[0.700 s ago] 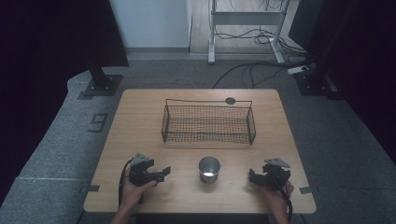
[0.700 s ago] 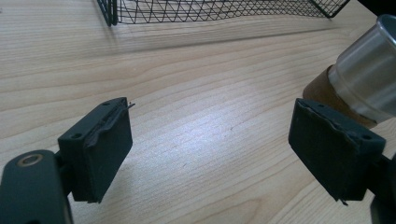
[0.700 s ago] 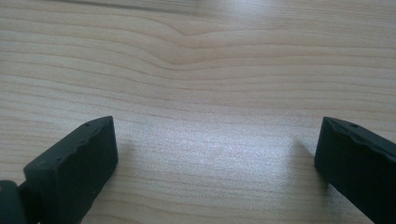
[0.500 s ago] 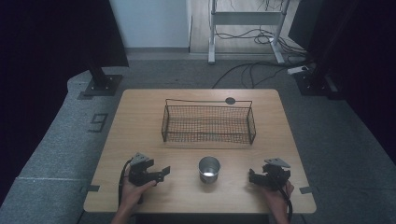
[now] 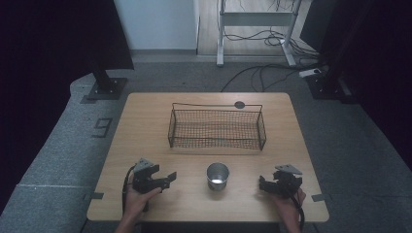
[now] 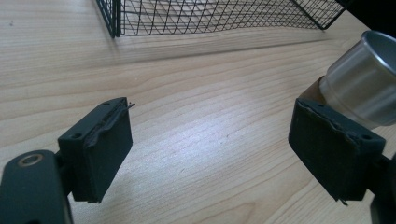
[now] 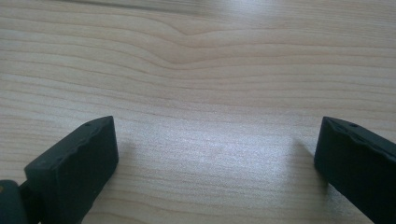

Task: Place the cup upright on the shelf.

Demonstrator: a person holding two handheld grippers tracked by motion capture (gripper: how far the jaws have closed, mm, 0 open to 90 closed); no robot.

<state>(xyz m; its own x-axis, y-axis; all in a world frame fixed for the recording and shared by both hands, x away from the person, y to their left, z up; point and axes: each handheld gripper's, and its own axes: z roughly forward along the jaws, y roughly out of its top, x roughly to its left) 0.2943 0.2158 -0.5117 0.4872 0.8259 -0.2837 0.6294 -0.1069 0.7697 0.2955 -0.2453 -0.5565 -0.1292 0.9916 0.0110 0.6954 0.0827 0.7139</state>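
The left gripper [image 5: 167,177] has its fingers [image 6: 100,151] spread, with only bare wood between them; in the left gripper view the metal cup [image 6: 366,84] stands just beyond the right-hand finger, near it but not between the two. The right gripper [image 5: 265,184] also has its fingers [image 7: 77,163] spread wide over bare table [image 5: 145,126], with nothing between them.

Both grippers rest low near the front edge of the table, one on each side of the cup [image 5: 217,175], which stands upright and open-topped between them. Behind the cup sits the wire basket [image 5: 216,127], empty as far as the mesh lets one see.

Compared with the earlier high views, nothing appears to have shifted: the hands, the cup and the basket sit in the same places. This reads as the pause before the work begins. The cup is untouched, and the likely first step is for the left gripper, already angled toward it, to close the short gap and take it.
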